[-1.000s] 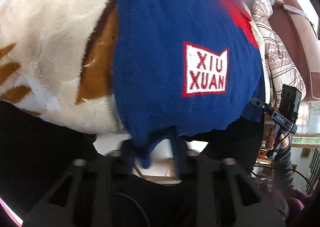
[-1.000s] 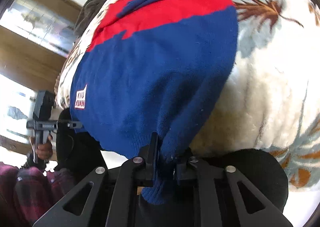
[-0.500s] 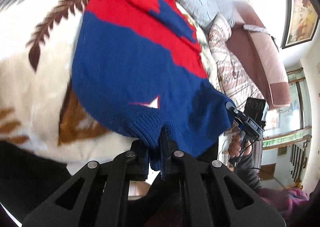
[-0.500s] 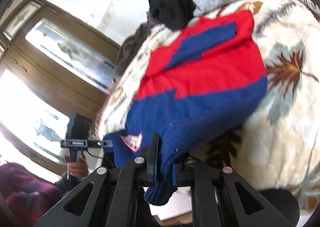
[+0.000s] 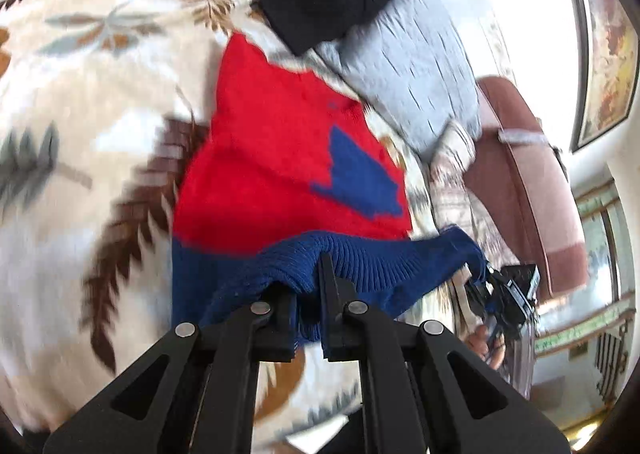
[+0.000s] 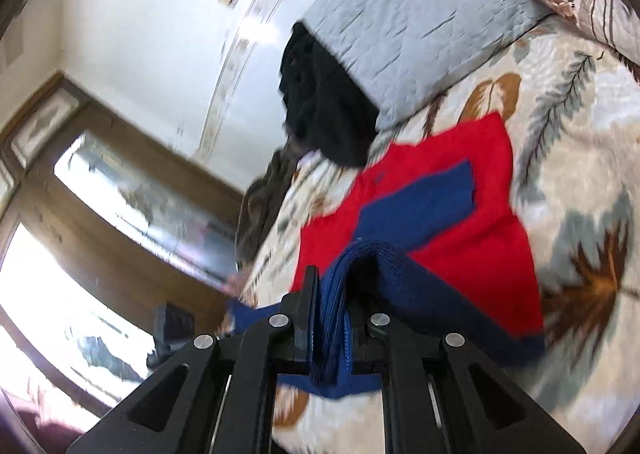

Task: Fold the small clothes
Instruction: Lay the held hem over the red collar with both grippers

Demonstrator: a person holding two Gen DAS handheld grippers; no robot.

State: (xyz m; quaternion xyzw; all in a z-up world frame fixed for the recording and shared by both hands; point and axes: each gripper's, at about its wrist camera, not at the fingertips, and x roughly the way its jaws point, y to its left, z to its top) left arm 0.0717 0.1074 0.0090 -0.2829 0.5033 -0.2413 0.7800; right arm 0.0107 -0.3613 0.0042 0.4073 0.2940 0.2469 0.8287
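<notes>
Both my grippers, left [image 5: 310,318] and right [image 6: 332,338], are clamped tight on the ribbed blue hem of the small red-and-blue knitted sweater [image 5: 288,158]. A second ago that hem hung off the near edge of the leaf-patterned fleece blanket [image 5: 80,102]; now I've carried it up over the red chest, which lies flat, so I judge the bottom-to-top fold half done, with laying down and releasing left

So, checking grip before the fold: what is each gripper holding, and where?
Both hold the sweater by its blue ribbed hem: left gripper and right gripper at opposite bottom corners.
</notes>
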